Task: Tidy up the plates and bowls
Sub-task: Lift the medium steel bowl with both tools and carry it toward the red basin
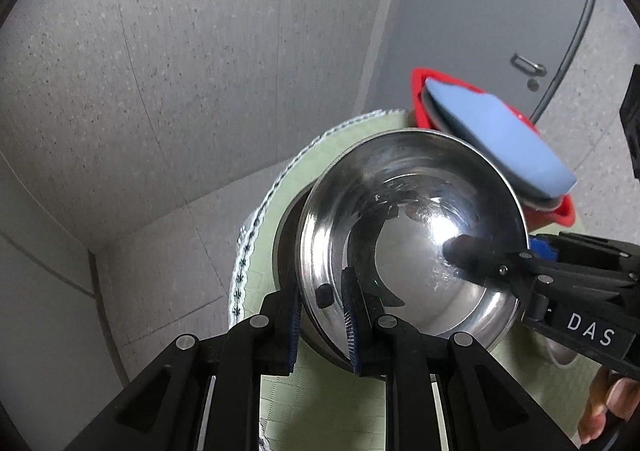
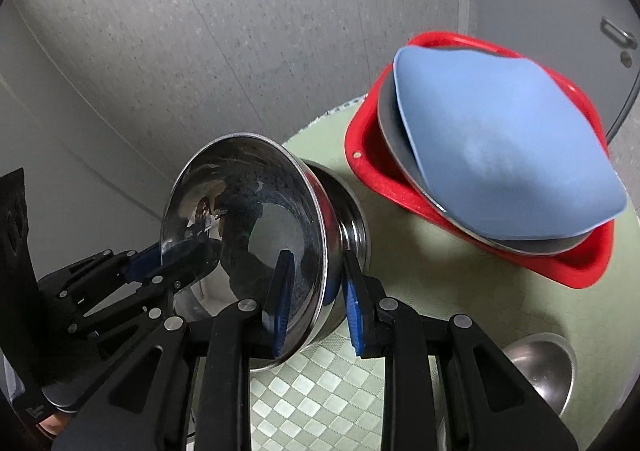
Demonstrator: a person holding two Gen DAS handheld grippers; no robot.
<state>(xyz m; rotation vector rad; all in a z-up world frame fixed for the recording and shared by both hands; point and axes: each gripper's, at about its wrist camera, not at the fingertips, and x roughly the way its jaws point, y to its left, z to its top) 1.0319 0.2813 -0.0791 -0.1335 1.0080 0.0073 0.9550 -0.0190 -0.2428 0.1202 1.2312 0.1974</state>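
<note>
Both the left gripper and right gripper clamp the steel bowl rim; unequal pulling could tip it onto the red tray at 2 o'clock.

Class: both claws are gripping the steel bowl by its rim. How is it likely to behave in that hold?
The steel bowl looks mirror-polished, so it may slip between the left claw and right claw. Its thin wall suggests it is stiff and light. Its rounded body could rock once set on the green mat.
</note>
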